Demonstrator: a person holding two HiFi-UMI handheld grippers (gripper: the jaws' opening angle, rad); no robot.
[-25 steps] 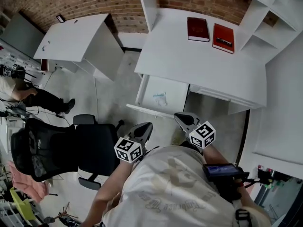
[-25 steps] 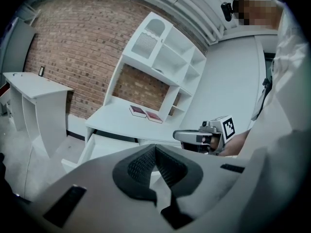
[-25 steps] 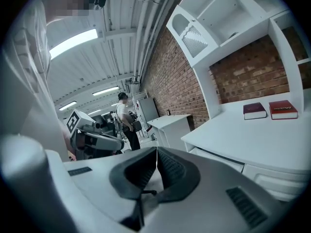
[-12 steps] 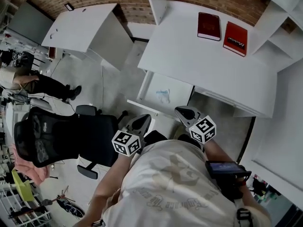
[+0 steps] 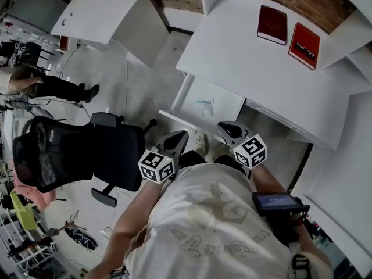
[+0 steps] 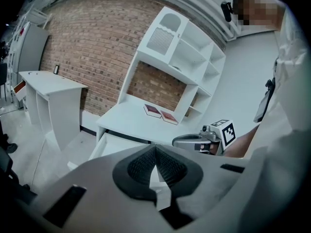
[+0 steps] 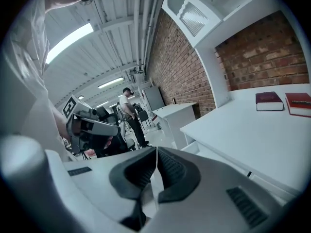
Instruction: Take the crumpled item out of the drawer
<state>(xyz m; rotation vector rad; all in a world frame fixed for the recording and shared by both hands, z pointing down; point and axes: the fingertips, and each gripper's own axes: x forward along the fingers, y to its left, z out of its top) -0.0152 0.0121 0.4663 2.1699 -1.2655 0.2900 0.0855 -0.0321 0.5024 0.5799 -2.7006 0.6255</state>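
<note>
Head view: the crumpled item (image 5: 204, 104) lies on the floor of the open drawer (image 5: 226, 108), which is pulled out from under the white desk (image 5: 261, 68). It sits towards the middle of the drawer, clear of the walls, with nothing else beside it. It is a small pale wad with a faint bluish tint; whether it is paper or thin plastic is too small to tell.

The left gripper (image 5: 178, 136) and the right gripper (image 5: 224, 127) are both held in front of the person's chest, near the drawer's front edge but not over the wad. In the left gripper view the pads (image 6: 167, 165) are pressed together at their tips with nothing between them. The right gripper view shows the same: pads (image 7: 170, 169) meeting, nothing caught.

The wad looks very light and soft, likely to squash and perhaps slide on the smooth drawer floor if pushed from 1 side. A gentle pinch across its thickest bunched part, from above, should lift it. The jaws would need to spread first.

2 red books (image 5: 289, 31) lie on the desk, well apart from the drawer.
</note>
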